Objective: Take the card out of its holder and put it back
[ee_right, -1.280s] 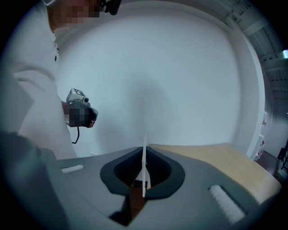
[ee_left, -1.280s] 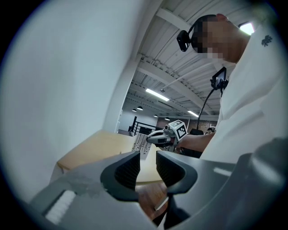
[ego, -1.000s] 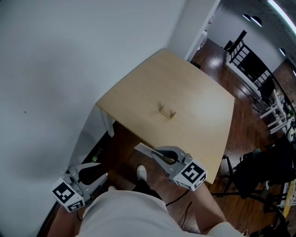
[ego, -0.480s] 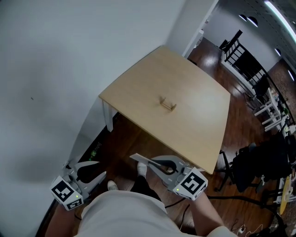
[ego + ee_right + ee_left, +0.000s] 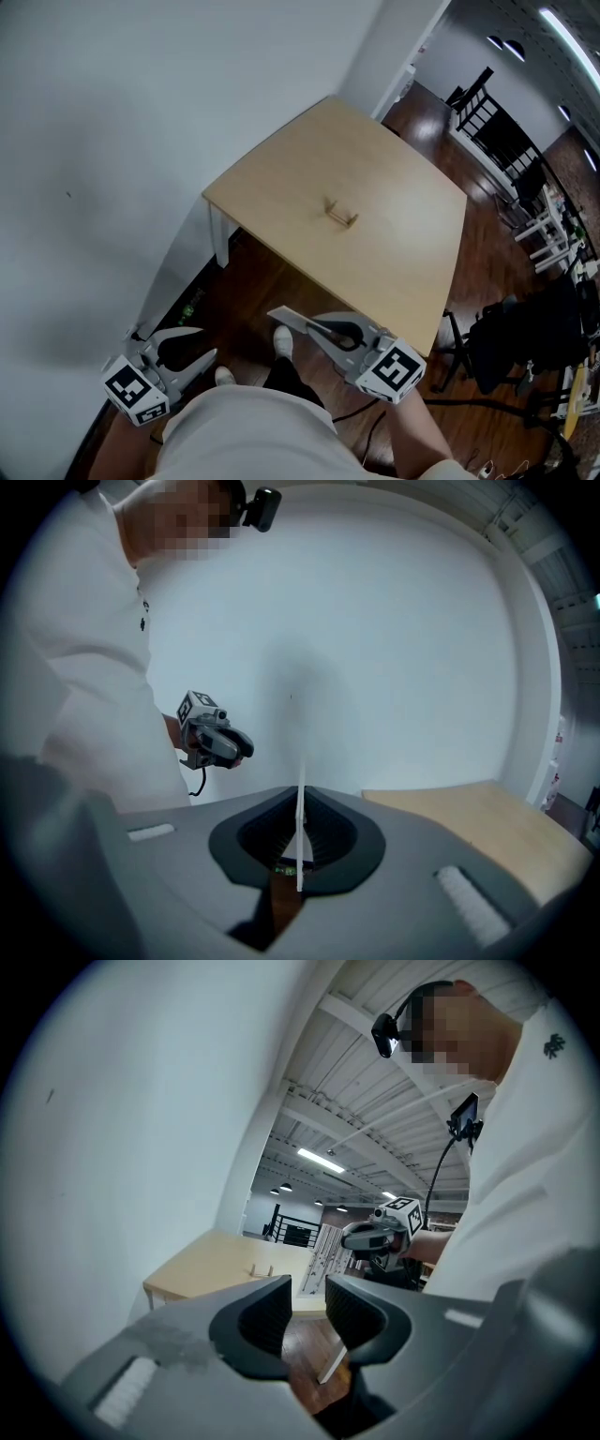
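The small wooden card holder [image 5: 339, 217] stands empty at the middle of the light wooden table [image 5: 281, 178]. My right gripper [image 5: 323, 330] is low in front of the table's near edge, shut on the white card [image 5: 291, 323]. In the right gripper view the card [image 5: 300, 808] stands edge-on, pinched between the two pads. My left gripper [image 5: 204, 343] hangs further left by the wall, open with nothing between its fingers. The left gripper view looks across at the card [image 5: 323, 1255], the right gripper [image 5: 375, 1237] and the holder [image 5: 261, 1269].
A white wall [image 5: 112, 141] runs along the left of the table. Dark wooden floor [image 5: 253, 281] lies between me and the table. A black chair [image 5: 511, 347] with cables stands to the right, and black chairs and white furniture [image 5: 506, 131] stand further back.
My right gripper with the card has drawn slightly back from the table's near edge, towards my body. The left gripper has hardly moved.
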`<state>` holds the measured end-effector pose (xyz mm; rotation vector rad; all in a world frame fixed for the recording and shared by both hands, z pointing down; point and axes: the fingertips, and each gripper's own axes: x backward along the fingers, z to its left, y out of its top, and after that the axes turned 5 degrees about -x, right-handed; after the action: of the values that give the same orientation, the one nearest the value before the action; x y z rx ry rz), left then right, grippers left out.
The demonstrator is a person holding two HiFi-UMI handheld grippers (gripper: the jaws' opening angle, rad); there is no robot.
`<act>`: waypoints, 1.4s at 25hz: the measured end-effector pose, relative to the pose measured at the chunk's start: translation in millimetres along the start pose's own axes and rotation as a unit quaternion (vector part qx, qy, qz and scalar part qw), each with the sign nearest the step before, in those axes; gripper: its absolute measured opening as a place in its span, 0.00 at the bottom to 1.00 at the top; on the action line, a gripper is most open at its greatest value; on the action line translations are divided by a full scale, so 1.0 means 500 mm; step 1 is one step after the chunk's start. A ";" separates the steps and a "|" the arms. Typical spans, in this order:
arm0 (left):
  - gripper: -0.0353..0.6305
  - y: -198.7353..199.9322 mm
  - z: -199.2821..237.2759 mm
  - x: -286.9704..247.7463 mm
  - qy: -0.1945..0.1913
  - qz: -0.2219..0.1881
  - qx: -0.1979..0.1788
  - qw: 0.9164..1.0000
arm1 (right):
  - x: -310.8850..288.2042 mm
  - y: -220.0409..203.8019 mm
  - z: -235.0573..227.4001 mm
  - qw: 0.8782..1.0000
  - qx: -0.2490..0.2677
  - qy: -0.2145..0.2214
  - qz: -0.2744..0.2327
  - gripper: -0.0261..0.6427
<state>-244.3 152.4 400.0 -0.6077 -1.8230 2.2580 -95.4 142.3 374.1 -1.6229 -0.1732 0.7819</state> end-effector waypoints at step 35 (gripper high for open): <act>0.23 0.112 0.132 -0.448 0.064 0.016 0.021 0.998 | 0.036 -0.131 -0.733 0.999 -0.033 -0.013 0.003 0.07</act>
<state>-63.8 -5.7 402.3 -0.7600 -1.7127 2.2150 148.4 -134.1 430.0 -1.6763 -0.2146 0.8108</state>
